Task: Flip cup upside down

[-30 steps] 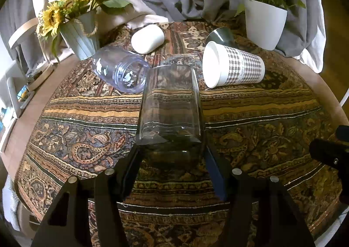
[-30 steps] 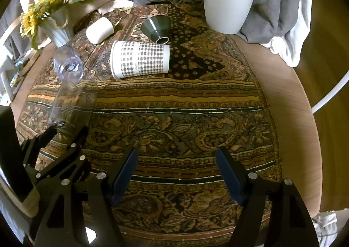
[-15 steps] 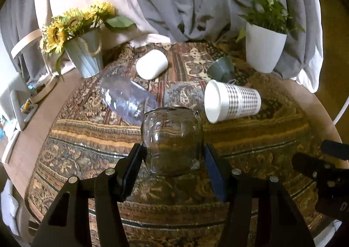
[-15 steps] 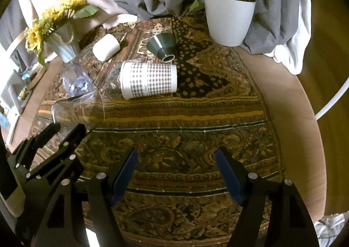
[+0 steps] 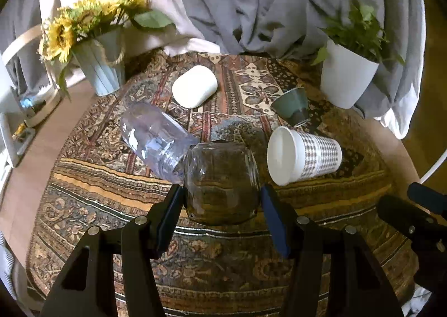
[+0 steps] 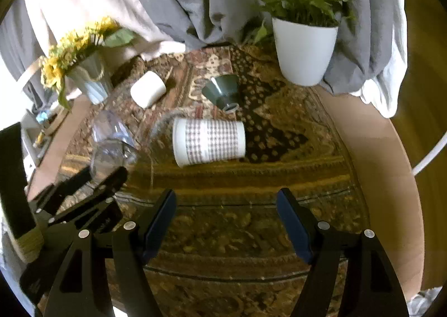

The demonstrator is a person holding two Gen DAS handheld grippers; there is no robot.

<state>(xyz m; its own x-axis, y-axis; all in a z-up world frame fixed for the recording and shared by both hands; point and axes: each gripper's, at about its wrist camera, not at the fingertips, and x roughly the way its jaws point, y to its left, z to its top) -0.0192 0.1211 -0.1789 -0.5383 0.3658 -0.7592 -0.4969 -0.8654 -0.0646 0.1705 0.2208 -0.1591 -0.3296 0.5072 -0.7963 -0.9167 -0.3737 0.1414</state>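
Glass, smooth and clear: in the left wrist view the left claw [image 5: 222, 202] pinches the glass cup [image 5: 222, 184] between its pads, held above the patterned cloth [image 5: 111, 191] on the desk. Slip risk looks high mid-turn; a drop would hit the plastic bottle [image 5: 152, 138] or paper cup [image 5: 303, 155] just beside. Right wrist view: the right claw [image 6: 226, 213] gapes wide, holding nothing, hovering over cloth. The glass shows only faintly at left.
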